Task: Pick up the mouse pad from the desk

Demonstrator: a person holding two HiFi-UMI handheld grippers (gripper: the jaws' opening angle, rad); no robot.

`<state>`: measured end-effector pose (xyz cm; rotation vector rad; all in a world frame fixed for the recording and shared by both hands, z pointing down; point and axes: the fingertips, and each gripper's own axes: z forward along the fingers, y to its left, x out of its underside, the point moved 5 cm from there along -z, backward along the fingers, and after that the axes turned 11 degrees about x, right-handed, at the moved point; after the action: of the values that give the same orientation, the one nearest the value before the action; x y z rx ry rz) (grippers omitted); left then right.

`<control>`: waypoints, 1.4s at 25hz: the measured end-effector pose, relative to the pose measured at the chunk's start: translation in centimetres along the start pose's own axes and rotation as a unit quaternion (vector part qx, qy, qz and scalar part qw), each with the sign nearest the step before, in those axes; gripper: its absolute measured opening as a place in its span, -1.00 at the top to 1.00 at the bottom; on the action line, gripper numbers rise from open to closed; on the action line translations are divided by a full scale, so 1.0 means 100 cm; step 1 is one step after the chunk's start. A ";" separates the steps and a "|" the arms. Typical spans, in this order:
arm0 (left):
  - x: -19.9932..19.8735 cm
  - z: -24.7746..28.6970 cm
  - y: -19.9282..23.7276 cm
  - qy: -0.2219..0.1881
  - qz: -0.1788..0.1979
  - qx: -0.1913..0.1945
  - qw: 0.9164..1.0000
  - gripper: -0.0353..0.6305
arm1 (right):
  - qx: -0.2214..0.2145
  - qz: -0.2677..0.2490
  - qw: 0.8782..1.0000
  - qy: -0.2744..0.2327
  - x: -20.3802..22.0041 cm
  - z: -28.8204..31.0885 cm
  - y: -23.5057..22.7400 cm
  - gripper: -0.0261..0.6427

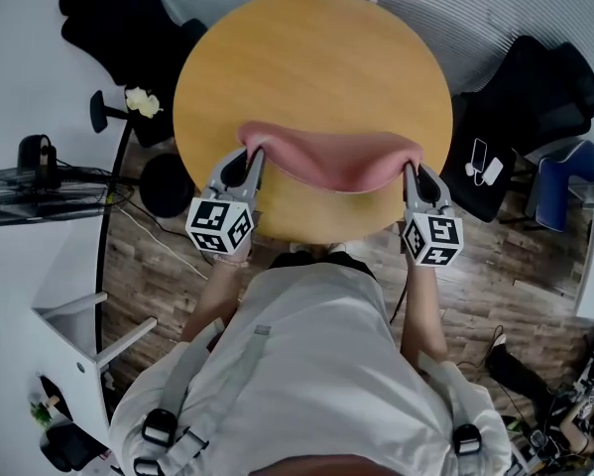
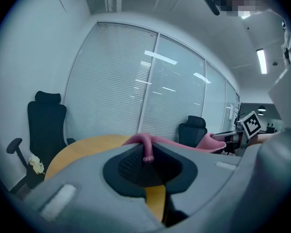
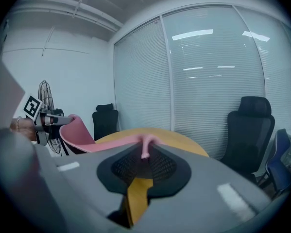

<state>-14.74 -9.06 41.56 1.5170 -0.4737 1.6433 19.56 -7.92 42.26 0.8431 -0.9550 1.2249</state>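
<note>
A pink mouse pad [image 1: 336, 159] hangs sagging in the air above the round wooden desk [image 1: 306, 58], stretched between both grippers. My left gripper [image 1: 251, 155] is shut on its left corner, which shows as a pinched pink fold [image 2: 146, 148] between the jaws. My right gripper [image 1: 412, 170] is shut on the right corner, seen as a pink fold [image 3: 145, 147] in the right gripper view. The pad's middle droops lower than its held corners, and its far edge curls up.
Black office chairs stand at the back left [image 1: 118, 18] and right [image 1: 534, 97] of the desk. A standing fan [image 1: 39, 181] is at the left, a white shelf unit [image 1: 88, 345] below it. Cables and a blue chair [image 1: 564, 181] lie on the wooden floor at the right.
</note>
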 end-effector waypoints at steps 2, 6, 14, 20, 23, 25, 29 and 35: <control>-0.007 -0.002 -0.003 -0.007 0.002 0.002 1.000 0.77 | -0.003 -0.001 1.000 -0.006 -0.008 -0.004 0.002 0.81; -0.020 -0.005 -0.007 -0.018 0.006 0.004 1.000 0.77 | -0.006 -0.004 1.000 -0.017 -0.023 -0.008 0.003 0.81; -0.057 -0.006 -0.014 -0.041 0.025 0.008 0.999 0.78 | -0.013 -0.015 0.999 -0.046 -0.062 -0.013 0.002 0.81; -0.086 -0.007 -0.017 -0.061 0.040 0.012 0.997 0.78 | -0.020 -0.021 0.998 -0.064 -0.090 -0.015 0.004 0.81; -0.098 -0.006 -0.019 -0.067 0.044 0.016 0.997 0.78 | -0.024 -0.025 0.997 -0.073 -0.102 -0.015 0.004 0.81; -0.105 -0.005 -0.021 -0.070 0.048 0.019 0.996 0.78 | -0.025 -0.027 0.996 -0.076 -0.109 -0.016 0.004 0.81; -0.119 -0.005 -0.023 -0.080 0.052 0.023 0.995 0.78 | -0.028 -0.031 0.995 -0.085 -0.125 -0.019 0.005 0.81; -0.138 -0.006 -0.028 -0.093 0.061 0.024 0.993 0.78 | -0.035 -0.036 0.994 -0.102 -0.145 -0.023 0.005 0.81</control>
<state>-13.98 -11.36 27.66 1.7160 -0.6429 1.6236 18.23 -11.18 27.96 0.9517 -1.1149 1.0522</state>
